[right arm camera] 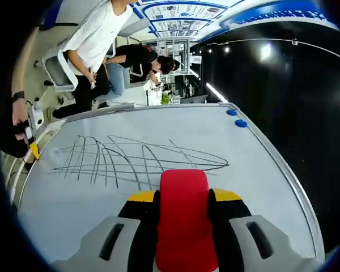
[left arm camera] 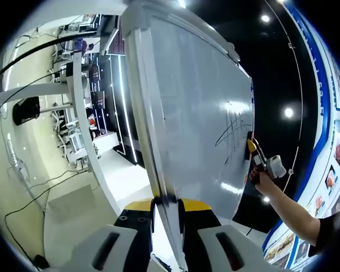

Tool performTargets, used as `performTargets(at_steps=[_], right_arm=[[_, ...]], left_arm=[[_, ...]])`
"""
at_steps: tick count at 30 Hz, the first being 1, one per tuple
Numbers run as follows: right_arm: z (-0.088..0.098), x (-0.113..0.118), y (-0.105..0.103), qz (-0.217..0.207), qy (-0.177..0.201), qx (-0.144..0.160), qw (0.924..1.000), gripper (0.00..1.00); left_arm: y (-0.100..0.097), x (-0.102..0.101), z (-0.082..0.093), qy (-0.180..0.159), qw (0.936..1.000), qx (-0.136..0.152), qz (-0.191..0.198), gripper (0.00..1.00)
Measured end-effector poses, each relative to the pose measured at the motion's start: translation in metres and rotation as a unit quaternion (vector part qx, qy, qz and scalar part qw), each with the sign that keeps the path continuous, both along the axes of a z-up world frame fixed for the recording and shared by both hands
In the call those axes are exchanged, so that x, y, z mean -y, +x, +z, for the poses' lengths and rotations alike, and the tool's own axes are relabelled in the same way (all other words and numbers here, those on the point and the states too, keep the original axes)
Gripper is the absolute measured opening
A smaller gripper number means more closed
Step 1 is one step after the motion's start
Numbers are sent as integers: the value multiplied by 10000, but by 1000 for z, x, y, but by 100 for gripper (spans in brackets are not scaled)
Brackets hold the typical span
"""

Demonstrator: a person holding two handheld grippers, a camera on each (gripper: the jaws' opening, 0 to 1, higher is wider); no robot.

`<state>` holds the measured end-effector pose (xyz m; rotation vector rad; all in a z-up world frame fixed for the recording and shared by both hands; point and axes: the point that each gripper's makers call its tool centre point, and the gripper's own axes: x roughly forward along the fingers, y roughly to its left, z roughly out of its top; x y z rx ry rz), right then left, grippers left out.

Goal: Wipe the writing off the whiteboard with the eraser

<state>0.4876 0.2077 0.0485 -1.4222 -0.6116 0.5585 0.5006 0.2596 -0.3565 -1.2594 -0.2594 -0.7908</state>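
On the left: left claw (left arm camera: pixel 167 207) shut tight on the edge of the whiteboard (left arm camera: pixel 204 113), with the frame running right between the two jaws. Seen again in the right gripper view at the board's far left edge (right arm camera: pixel 33 148), with a hand (right arm camera: pixel 17 116) behind it. Good for holding the board so it cannot swing.

In the middle: writing (right arm camera: pixel 136 158), a bunch of thin dark loops and lines spread wide across the white part. None of it rubbed off yet, as far as can be told.

Just below the writing: red eraser (right arm camera: pixel 184 226), squeezed between the jaws of the right claw (right arm camera: pixel 184 195), front end pointing at the lines. Looks pressed to the board in the left gripper view, where the right claw (left arm camera: pixel 251 148) sits at one end of the scribble, but hard to be sure.

Further right: two blue magnets (right arm camera: pixel 236 118) near a corner of the board, well apart from the writing.

To do this step well:
- Hold the board firm with the left claw.
- Lay the eraser flat on the board, not up on one corner.
- Push up into the lines, then sweep side to side in long strokes, one row after the next.
- Press hard enough to clean, but not so hard that the board tips back.
- Stay away from the magnets.
- Look for grey smears and go over them again.
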Motion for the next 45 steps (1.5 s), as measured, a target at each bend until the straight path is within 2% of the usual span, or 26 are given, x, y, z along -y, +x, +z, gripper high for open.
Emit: performTargets(at_steps=[5, 10, 14, 19, 20, 26, 27, 29, 30, 33, 35, 40, 41, 43, 45], right_arm=[[-17, -1, -2, 36, 145, 13, 9999, 37], [-43, -4, -1, 29, -25, 0, 10000, 37], [-52, -4, -2, 50, 47, 18, 10000, 37], [-68, -5, -2, 34, -105, -3, 9999, 37], [-76, -5, -3, 48, -132, -18, 9999, 37], [-91, -4, -3, 76, -91, -46, 9999, 37], [-109, -5, -3, 100, -203, -83, 9997, 37], [-116, -4, -3, 109, -253, -82, 9996, 37], [-129, -3, -6, 154, -243, -67, 9996, 37], [-142, -4, -9, 189, -198, -79, 9996, 37], [-165, -5, -10, 188, -558, -102, 9982, 37], [-183, -6, -16, 225, -402, -88, 9989, 37], [-189, -6, -16, 220, -436, -106, 9987, 37], [-206, -7, -16, 202, -761, -88, 9969, 37], [-212, -6, -18, 216, -697, -72, 9973, 37]], left_arm=[[0, 0, 0, 17, 10000, 4, 13, 19], [0, 1, 0, 34, 10000, 0, 5, 19], [0, 1, 0, 48, 10000, -14, 11, 19], [1, 1, 0, 57, 10000, -16, 1, 19], [1, 1, 0, 51, 10000, -20, -7, 19], [2, 1, -1, 59, 10000, -17, -19, 19], [2, 1, -1, 39, 10000, -34, -25, 19], [2, 1, -1, 46, 10000, -35, -27, 19], [3, 1, -2, 46, 10000, -41, -27, 19], [2, 1, -1, 27, 10000, -39, -21, 19], [2, 1, -1, 14, 10000, -41, -12, 19], [2, 1, -1, 18, 10000, -46, -21, 19], [2, 1, -1, 21, 10000, -44, -11, 19], [2, 0, -2, 4, 10000, -44, -10, 19], [2, 1, -1, 18, 10000, -37, -16, 19]])
